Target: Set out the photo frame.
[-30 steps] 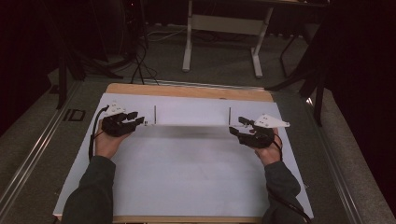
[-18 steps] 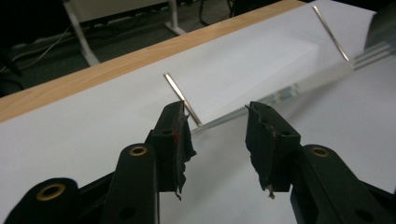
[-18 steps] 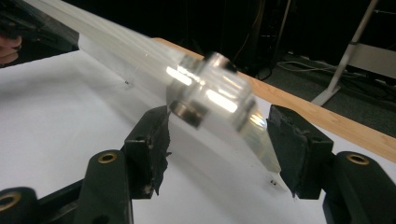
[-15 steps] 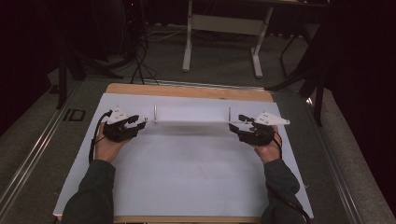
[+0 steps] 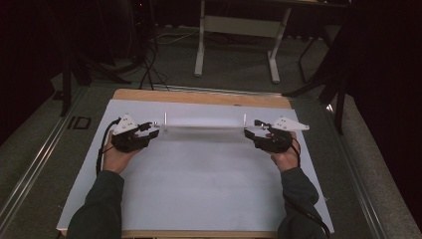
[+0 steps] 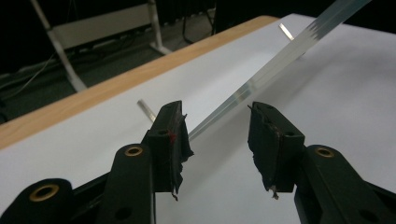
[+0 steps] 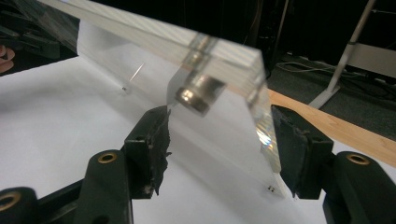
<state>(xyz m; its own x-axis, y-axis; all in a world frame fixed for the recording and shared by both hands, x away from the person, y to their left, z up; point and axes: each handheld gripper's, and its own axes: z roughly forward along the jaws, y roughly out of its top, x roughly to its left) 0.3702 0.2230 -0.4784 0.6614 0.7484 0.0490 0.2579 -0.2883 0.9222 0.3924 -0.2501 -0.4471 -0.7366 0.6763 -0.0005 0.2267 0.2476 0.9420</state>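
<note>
**Clear acrylic panel between two grippers, left jaws letting go**

A clear acrylic panel (image 5: 204,123) stood on edge across the far part of the white counter (image 5: 199,189), running from one gripper to the other. It looked like a thick see-through slab on thin metal pins.

The left gripper (image 5: 149,132) sat at the panel's left end, pointing along it. In the left gripper view its jaws stood wide apart and had just been opening; the panel's edge (image 6: 261,77) ran away ahead of the gap, its near end close by the pad (image 6: 175,135) on the view's left. Whether it touched that pad could not be told; the other pad was clearly off it. No grip on the panel. A thin metal pin (image 6: 145,110) stuck up just beyond that same jaw.

The right gripper (image 5: 251,132) sat at the panel's right end, facing the left one. In the right gripper view the panel's end (image 7: 224,93) filled the gap between the jaws, with a round metal fitting (image 7: 198,95) set in its face just above the pads. The pad (image 7: 292,140) on the view's right sat against the panel's edge; the pad on the view's left was at or very near its face. Jaws were wide, looked closed on the panel's end, though firm contact on both sides was hard to confirm.

Both hands rested low on the counter, well apart, sleeves coming in from the near edge.
</note>
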